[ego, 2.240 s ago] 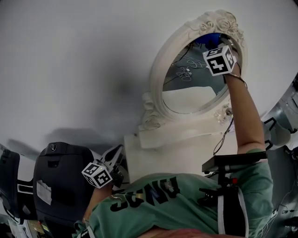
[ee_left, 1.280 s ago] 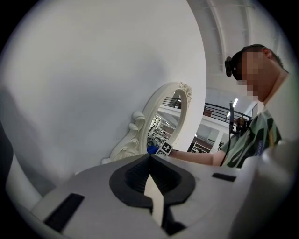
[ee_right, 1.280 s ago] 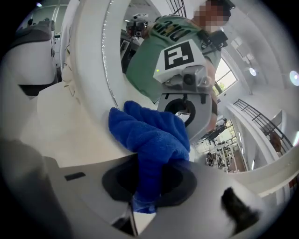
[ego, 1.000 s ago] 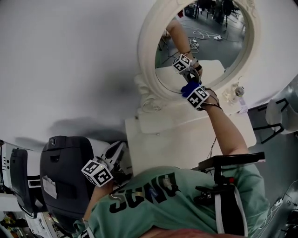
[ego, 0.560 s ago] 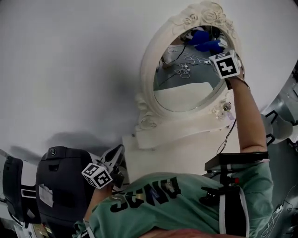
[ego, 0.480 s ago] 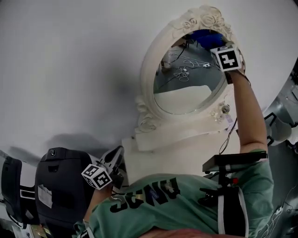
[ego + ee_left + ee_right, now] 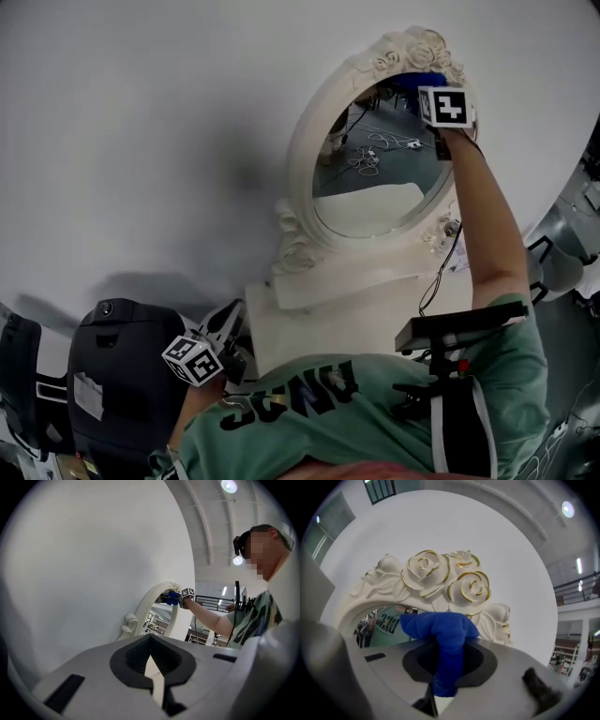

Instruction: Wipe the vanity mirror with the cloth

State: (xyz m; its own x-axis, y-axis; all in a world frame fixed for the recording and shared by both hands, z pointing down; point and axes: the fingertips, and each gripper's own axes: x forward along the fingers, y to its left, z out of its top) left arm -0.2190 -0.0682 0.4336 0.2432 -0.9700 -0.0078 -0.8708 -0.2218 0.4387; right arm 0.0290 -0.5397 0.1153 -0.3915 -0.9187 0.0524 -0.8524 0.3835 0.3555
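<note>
The oval vanity mirror (image 7: 380,159) has an ornate white frame topped with gold-edged roses (image 7: 445,581). It stands on a white vanity top against the wall. My right gripper (image 7: 433,94) is raised to the top right of the glass, just under the roses. It is shut on a blue cloth (image 7: 440,630), which bunches out past the jaws against the glass (image 7: 379,618). The cloth (image 7: 419,82) also shows blue in the head view. My left gripper (image 7: 228,326) hangs low by my body, far from the mirror. It is shut with nothing in it (image 7: 151,667).
The white vanity top (image 7: 375,309) sits below the mirror, with a thin cable (image 7: 436,272) hanging along my right arm. A black rounded case (image 7: 122,375) stands at the lower left beside the left gripper. A plain white wall fills the rest.
The right gripper has swept the cloth from the mirror's lower edge up the right side to the top, then slightly left under the roses. The left gripper has stayed put.
</note>
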